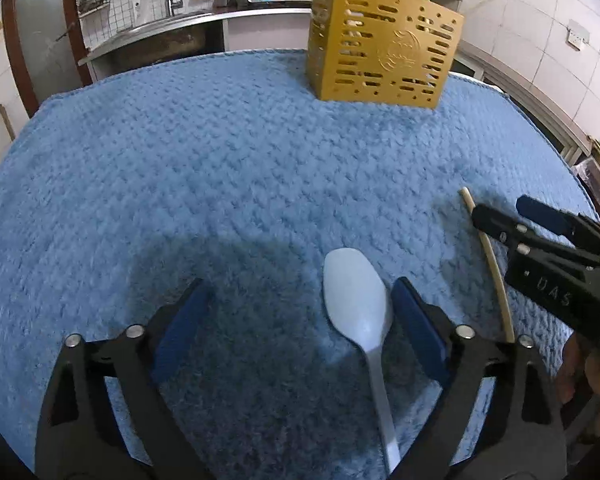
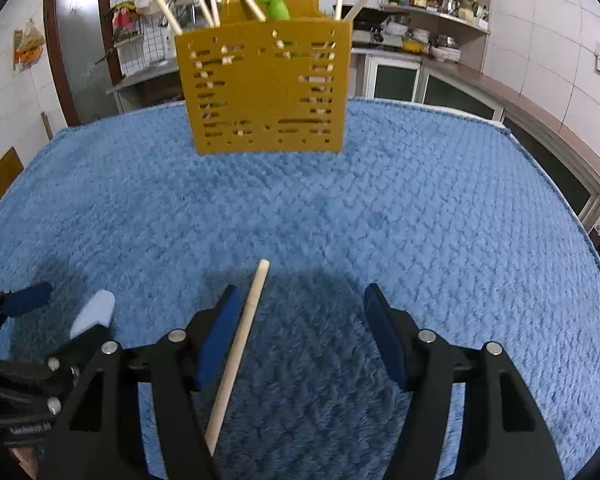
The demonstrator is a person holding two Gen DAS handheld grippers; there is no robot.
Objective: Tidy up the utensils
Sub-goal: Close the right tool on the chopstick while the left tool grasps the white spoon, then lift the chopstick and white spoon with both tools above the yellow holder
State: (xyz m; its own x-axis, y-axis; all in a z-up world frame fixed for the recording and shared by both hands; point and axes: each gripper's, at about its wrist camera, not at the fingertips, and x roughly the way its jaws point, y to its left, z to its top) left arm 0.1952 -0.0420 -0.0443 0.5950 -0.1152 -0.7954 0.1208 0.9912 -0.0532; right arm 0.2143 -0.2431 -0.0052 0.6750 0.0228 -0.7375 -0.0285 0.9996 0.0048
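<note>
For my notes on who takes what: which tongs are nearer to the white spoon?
Left. The left tongs stand open around the white spoon; the right tongs are off to its side, around the chopstick.

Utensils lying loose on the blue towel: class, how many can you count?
2: a white spoon between the left gripper's open jaws, and one wooden chopstick between the right gripper's.

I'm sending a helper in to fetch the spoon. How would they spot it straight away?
Start at the blue towel covering the table, with the yellow utensil holder at its far edge. At the near edge, between the open fingers of the left gripper, lies the spoon. It is pale and broad-bowled, unlike the thin wooden chopstick beside it.
</note>
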